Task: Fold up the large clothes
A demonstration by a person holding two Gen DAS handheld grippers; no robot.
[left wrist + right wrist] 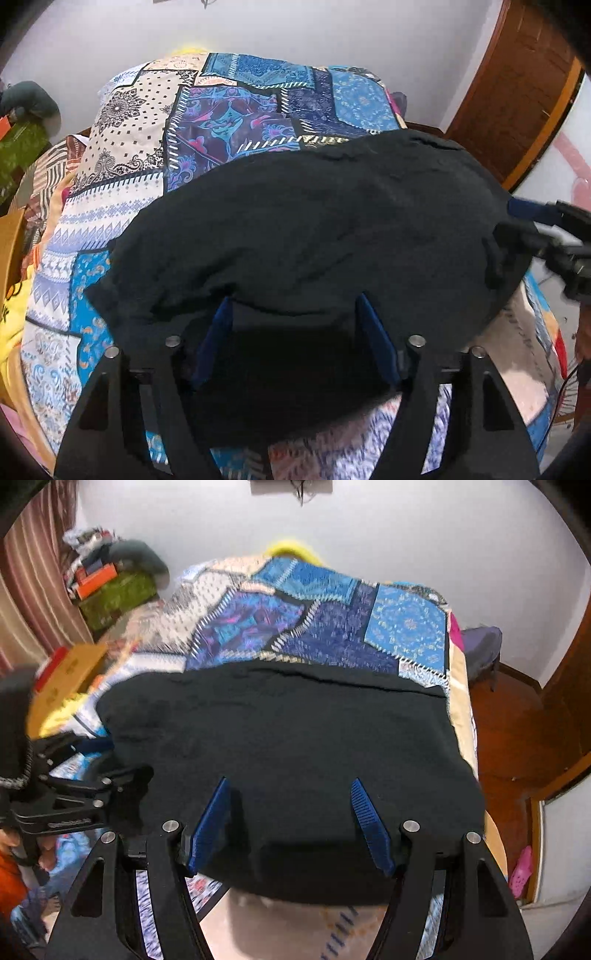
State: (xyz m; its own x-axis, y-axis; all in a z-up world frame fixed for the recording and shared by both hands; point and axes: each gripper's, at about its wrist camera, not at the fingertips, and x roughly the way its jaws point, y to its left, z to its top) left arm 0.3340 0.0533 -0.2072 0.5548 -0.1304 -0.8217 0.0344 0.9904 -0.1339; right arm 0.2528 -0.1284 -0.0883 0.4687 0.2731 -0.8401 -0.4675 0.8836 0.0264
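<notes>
Large black knit garment (314, 229) lying folded flat on bed's blue patchwork bedspread (229, 122), near edge. Left tool (295, 332) and right tool (291, 819) hovering over near hem, both spread wide, gripping nothing (likely just-laid fold settling).

Black garment (295, 236) hides bedspread (229, 122) middle; left gripper (110, 764) motion-blurred, cut off by frame edge.

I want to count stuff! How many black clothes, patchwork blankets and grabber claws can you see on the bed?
Black garment: 1
Patchwork bedspread: 1
Grippers: 2, the left gripper and the right gripper
Total: 4
</notes>
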